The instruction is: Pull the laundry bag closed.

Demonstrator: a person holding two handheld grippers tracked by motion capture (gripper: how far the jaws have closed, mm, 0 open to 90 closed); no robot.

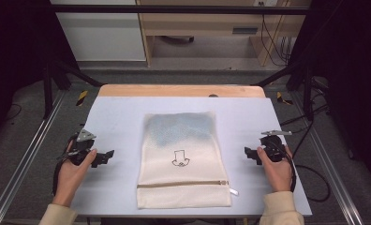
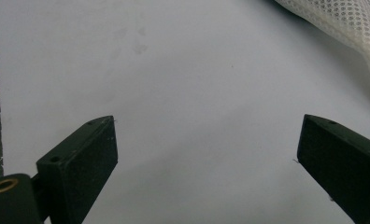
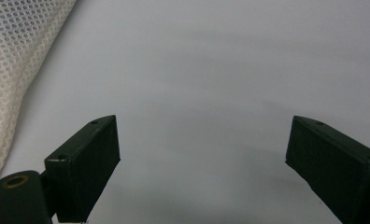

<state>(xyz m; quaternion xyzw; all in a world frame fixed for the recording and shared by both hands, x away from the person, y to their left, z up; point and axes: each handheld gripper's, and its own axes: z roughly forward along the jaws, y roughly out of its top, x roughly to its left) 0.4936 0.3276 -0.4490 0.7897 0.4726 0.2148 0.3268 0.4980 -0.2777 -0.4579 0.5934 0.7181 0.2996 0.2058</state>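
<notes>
A mesh bag [image 1: 182, 159] is laid flat in the middle of the desk [image 1: 113, 117], between the two grippers. In the high view its zip [image 1: 182, 183] and a small drawing [image 1: 179, 158] are seen. The left gripper [image 1: 109, 155] and the right gripper [image 1: 247, 152] are held apart from it. In the gripper views, both pairs of jaws are seen wide open and nothing is held; the bag's mesh [image 2: 342, 28] is shown close at one edge [image 3: 15, 70].

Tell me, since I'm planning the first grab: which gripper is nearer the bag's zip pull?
The right gripper. The zip pull lies at the mesh bag's near right corner, on that gripper's side.
</notes>
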